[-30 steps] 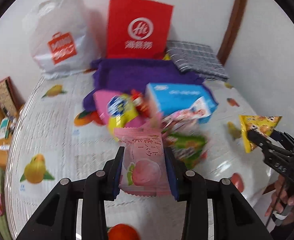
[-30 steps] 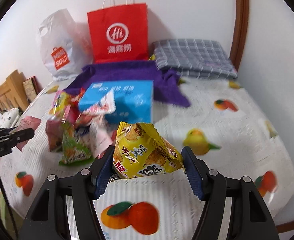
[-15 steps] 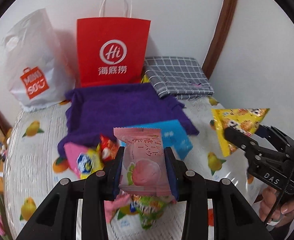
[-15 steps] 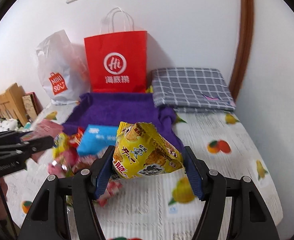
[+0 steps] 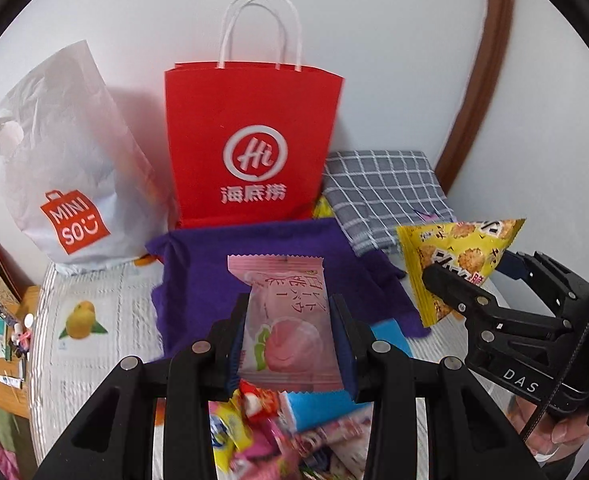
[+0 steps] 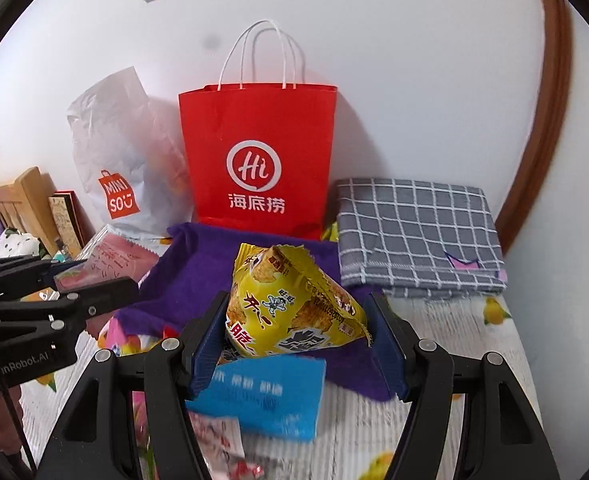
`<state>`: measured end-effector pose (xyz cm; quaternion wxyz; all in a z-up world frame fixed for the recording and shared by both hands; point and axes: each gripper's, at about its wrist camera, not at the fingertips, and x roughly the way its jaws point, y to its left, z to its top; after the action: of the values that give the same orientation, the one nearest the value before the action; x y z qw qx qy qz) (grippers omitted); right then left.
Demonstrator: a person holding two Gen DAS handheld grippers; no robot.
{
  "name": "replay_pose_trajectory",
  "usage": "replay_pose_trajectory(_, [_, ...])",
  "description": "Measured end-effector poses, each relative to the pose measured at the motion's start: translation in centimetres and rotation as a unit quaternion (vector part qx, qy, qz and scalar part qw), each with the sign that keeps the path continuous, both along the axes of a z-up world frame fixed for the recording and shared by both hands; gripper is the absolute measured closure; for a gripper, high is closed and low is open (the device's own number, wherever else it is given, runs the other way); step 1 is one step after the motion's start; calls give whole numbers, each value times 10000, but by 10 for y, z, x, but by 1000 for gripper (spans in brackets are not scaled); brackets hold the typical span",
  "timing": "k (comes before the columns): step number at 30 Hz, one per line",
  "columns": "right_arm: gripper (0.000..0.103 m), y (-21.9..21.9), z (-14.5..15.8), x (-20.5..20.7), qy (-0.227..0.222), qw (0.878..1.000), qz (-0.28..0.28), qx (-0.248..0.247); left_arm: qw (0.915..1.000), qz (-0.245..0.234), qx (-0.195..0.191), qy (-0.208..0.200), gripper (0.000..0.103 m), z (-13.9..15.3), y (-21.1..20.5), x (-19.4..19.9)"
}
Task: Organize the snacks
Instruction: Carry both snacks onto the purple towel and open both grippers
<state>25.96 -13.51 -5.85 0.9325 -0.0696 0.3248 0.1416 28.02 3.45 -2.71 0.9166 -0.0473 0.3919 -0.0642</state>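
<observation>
My left gripper (image 5: 290,344) is shut on a pink peach snack packet (image 5: 288,320) and holds it above the table. My right gripper (image 6: 298,344) is shut on a yellow triangular snack bag (image 6: 290,308), also held in the air. Each gripper shows in the other view: the right gripper (image 5: 470,280) with the yellow bag (image 5: 454,256), the left gripper (image 6: 90,284) with the pink packet (image 6: 110,264). A red paper bag (image 5: 254,148) stands open at the wall behind a purple cloth (image 5: 198,272). A pile of snacks (image 5: 278,432) and a blue box (image 6: 262,396) lie below.
A white Miniso plastic bag (image 5: 62,168) stands left of the red bag (image 6: 258,160). A folded grey checked cloth (image 6: 414,232) lies at the right by the wall. The table has a white fruit-print cover (image 5: 90,344). Wooden furniture (image 6: 18,204) stands at the left.
Both grippers have risen and moved toward the red bag at the wall, each keeping its packet. The snack pile and blue box have dropped toward the bottom of both views.
</observation>
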Motion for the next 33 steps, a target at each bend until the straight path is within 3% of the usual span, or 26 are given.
replay_pose_trajectory(18, [36, 11, -10, 95, 10, 10000, 47, 30, 9991, 354, 13, 250, 67, -21, 34, 93])
replay_pose_trajectory(25, [36, 9, -33, 131, 141, 9998, 130, -6, 9980, 302, 26, 560, 67, -53, 40, 129])
replay_pose_trajectory(33, [36, 6, -77, 159, 669, 9968, 323, -293, 9941, 160, -183, 1053, 67, -98, 41, 154])
